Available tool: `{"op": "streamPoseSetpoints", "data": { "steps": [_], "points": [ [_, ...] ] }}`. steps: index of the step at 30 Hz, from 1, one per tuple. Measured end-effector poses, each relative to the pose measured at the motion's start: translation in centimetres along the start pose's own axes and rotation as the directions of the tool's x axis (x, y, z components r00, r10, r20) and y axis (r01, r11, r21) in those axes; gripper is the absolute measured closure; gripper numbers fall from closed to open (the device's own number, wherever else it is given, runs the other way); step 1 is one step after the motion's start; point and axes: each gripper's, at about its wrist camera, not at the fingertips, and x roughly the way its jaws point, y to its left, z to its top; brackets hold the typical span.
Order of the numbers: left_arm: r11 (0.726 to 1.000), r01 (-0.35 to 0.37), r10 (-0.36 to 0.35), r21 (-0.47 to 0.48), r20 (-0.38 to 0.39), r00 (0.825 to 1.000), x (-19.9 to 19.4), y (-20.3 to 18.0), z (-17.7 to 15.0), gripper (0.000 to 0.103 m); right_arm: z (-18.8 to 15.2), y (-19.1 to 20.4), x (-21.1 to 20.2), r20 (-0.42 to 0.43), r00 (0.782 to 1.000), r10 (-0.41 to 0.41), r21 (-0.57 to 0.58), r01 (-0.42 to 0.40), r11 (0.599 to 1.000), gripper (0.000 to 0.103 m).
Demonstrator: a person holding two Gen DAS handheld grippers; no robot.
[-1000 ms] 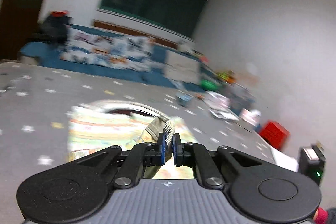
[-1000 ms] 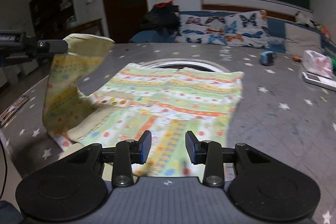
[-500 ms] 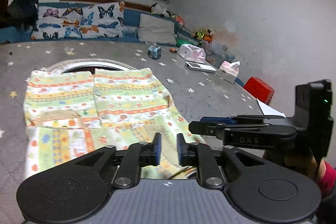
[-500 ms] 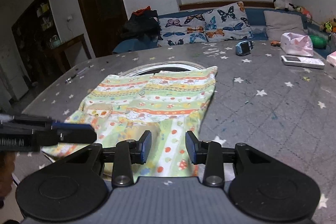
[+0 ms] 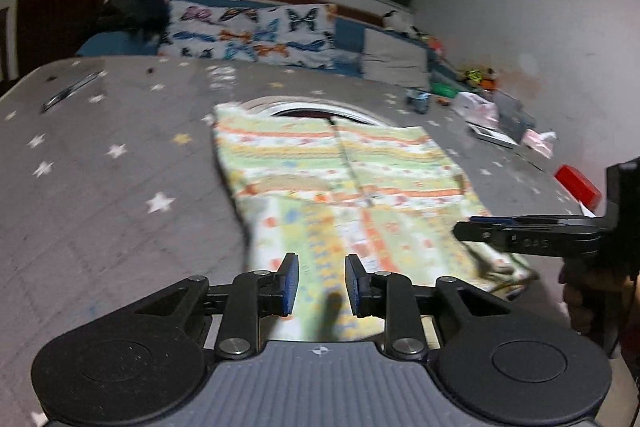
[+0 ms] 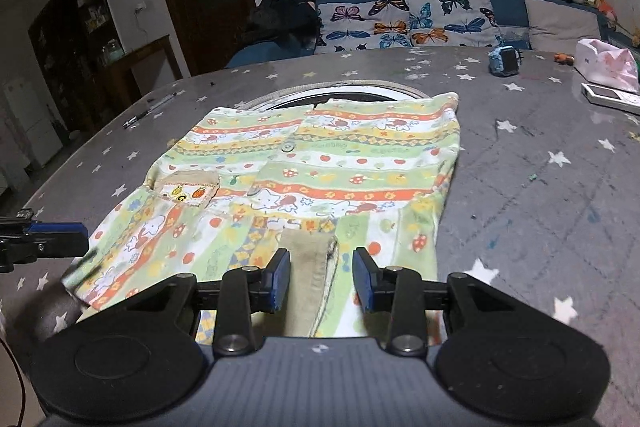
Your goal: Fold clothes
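My left gripper point(image 5: 321, 281) hangs over the near edge of the garment point(image 5: 344, 187) with its blue-padded jaws spread apart and nothing between them; only patterned cloth shows through the gap below. My right gripper point(image 6: 321, 279) is likewise released, jaws wide, poised above a beige ribbed cuff point(image 6: 310, 267) that lies between the two pads without either pad touching it, as far as I can tell.

The garment point(image 6: 320, 179) lies flat on the grey star-print table point(image 6: 540, 207). It is a small buttoned top in green, yellow and orange bands with cartoon prints, a button point(image 6: 287, 147) on the centre placket and a small pocket point(image 6: 188, 187) on its left side in the right wrist view. Both sleeves are turned in across the lower front. Its far hem covers part of a round white ring point(image 6: 348, 89) set in the tabletop.

In the right wrist view the other gripper pokes in from the left edge, beside the garment's near corner. Further out I see a pen point(image 6: 150, 111), a small blue gadget point(image 6: 505, 61), a pink tissue pack point(image 6: 606, 65), a white handset point(image 6: 610, 95), and butterfly cushions point(image 6: 412, 19) on the sofa behind.
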Motion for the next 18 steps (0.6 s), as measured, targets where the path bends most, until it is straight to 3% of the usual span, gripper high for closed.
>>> {"op": "streamPoseSetpoints", "data": {
  "steps": [4,7,15,18],
  "points": [
    [0.999,-0.029,0.029,-0.021,-0.02,0.999,0.4,1.2,-0.1,0.075,0.2,0.3,0.3,-0.003,1.0,-0.004,-0.017,0.004,1.0,0.089],
    [0.999,-0.039,0.038,-0.038,-0.016,0.999,0.6,1.6,0.5,0.075,0.4,0.4,0.2,0.003,1.0,-0.018,-0.025,0.018,1.0,0.095],
    [0.994,-0.106,0.105,-0.034,-0.017,0.994,3.7,1.9,2.4,0.078,1.8,1.3,-0.8,0.076,0.995,-0.058,-0.083,0.064,0.994,0.096],
    [0.991,-0.135,0.135,-0.025,-0.024,0.991,4.3,2.3,2.3,0.079,2.2,1.3,-0.5,0.065,0.996,-0.067,-0.088,0.073,0.993,0.096]
  ]
}}
